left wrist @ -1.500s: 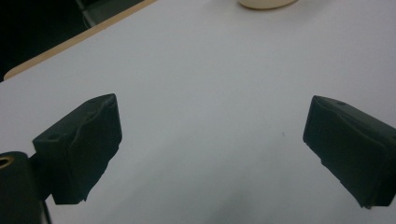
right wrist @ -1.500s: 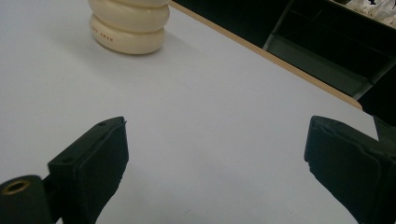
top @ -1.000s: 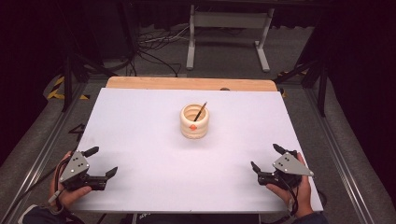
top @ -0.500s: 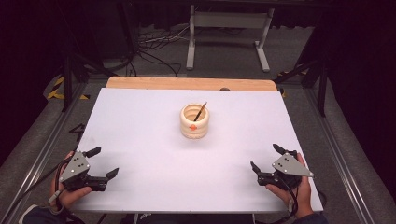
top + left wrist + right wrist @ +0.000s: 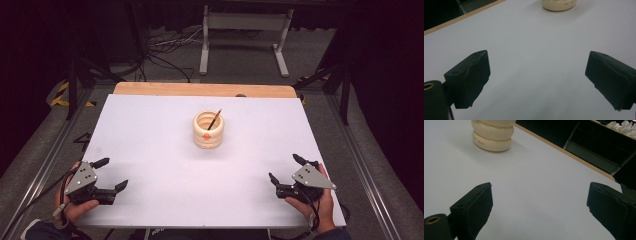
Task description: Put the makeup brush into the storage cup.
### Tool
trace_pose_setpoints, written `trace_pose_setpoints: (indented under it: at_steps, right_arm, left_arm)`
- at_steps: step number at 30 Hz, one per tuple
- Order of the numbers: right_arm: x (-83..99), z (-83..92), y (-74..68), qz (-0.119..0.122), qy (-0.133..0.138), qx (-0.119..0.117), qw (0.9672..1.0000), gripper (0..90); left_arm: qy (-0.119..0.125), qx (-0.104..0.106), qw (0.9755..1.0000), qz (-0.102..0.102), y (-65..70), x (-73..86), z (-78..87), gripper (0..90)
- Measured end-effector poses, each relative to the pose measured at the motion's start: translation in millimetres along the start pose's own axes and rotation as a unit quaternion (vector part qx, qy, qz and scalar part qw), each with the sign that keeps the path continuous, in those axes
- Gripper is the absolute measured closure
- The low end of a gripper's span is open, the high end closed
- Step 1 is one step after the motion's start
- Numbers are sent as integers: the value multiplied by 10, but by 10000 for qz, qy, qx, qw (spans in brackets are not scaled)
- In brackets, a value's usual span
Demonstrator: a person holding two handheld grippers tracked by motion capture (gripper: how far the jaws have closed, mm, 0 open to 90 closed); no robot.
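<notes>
- The white tabletop (image 5: 160,135) is evenly and brightly lit from above; the surroundings in the high view are left very dark.
- A soft, faint shadow is cast around the base of the cream ribbed holder (image 5: 208,131).
- No harsh glare is seen on the tabletop.
- In both gripper views the black jaws are rendered dark and slightly soft, with mild grain throughout.
- The holder's small lettering is blurred.

A cream ribbed cup (image 5: 208,131) stands upright near the middle of the white table (image 5: 150,130). A dark thin stick (image 5: 214,120) leans inside it, tilted rightward.
</notes>
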State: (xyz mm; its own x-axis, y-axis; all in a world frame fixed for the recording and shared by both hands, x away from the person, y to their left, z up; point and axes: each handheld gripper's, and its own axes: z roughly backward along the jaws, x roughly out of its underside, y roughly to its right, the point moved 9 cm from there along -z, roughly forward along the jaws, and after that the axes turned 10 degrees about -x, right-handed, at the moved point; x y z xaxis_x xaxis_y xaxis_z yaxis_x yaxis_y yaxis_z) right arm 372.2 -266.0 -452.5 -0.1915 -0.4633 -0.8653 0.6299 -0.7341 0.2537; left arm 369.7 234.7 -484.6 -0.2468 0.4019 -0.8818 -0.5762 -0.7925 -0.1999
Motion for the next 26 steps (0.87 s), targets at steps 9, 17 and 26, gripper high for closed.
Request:
trace_pose_setpoints:
  at_steps: [9, 17, 26]
  right_arm:
    - [-1, -5, -13, 52, -15, -9, 10000, 75]
    - [6, -13, -10, 42, -24, -17, 10000, 76]
    - [15, -5, -8, 6, -27, -1, 10000, 77]
  left_arm:
    - [-22, 28, 10000, -56, 19, 0, -8, 73]
    - [38, -30, 10000, -12, -9, -16, 9, 76]
    - [6, -92, 9999, -47, -10, -19, -11, 82]
